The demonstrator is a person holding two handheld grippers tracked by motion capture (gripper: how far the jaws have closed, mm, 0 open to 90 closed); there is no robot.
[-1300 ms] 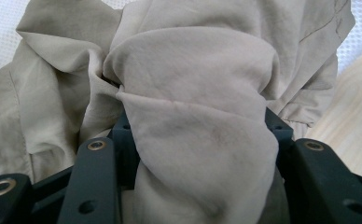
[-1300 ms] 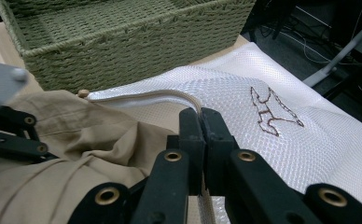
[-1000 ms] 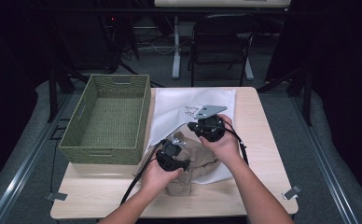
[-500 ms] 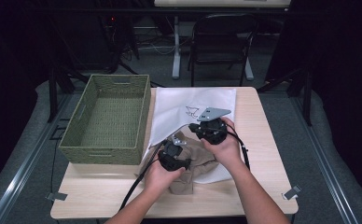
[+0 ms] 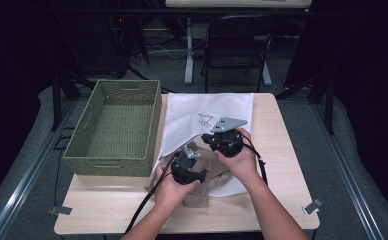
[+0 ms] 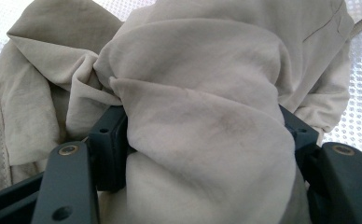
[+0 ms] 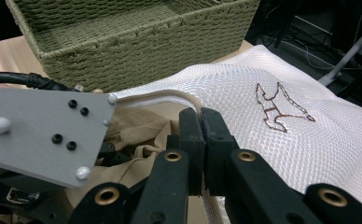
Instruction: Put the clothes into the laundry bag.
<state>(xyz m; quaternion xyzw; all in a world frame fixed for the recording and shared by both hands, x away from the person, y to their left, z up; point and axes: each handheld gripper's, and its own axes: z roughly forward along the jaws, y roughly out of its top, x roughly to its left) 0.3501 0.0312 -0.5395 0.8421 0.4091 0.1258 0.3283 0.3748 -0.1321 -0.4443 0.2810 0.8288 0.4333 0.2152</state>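
Stuffing step: the right gripper, jaws pinched shut on the bag hem near the table's front edge; the left gripper, jaws just widening, had the garment bunched between them. Next, push it deeper.

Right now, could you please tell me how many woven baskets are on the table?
1. The green woven basket sits on the table's left side, beside the white mesh bag; it also appears in the right gripper view. None seems hidden.
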